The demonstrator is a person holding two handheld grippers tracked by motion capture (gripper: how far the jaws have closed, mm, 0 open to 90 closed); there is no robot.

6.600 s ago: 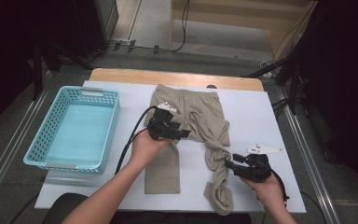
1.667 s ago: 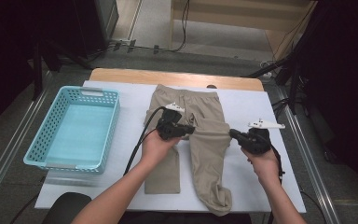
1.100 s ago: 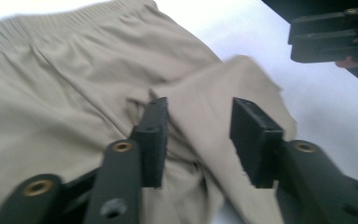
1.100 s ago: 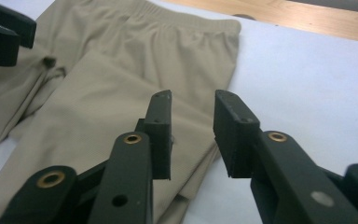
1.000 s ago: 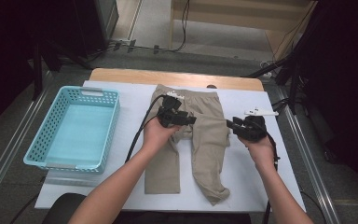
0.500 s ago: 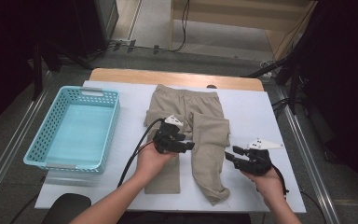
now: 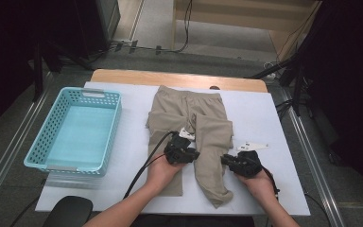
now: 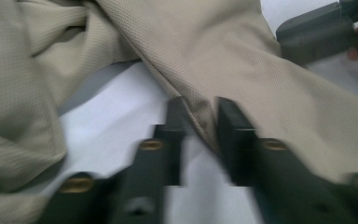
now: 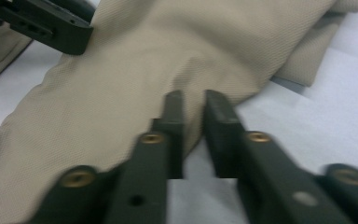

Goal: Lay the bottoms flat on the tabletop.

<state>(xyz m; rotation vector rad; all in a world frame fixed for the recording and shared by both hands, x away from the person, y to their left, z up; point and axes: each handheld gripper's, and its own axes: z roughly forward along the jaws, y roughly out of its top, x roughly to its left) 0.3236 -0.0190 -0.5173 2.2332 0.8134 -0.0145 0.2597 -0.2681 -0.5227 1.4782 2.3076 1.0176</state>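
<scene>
Beige trousers (image 7: 194, 127) laid flat on white table (image 7: 264, 113), waistband at far edge, 2 legs toward person. Right-hand leg flanked by both grippers. Left gripper (image 8: 199, 122) set at leg's inner edge — jaws just closed, fabric fold pinched between pads. Right gripper (image 9: 194, 116) set at leg's outer edge — jaws just closed, nearly together, cloth edge nipped. Turquoise basket (image 7: 42, 146) seen at table's left, well apart from trousers.
</scene>
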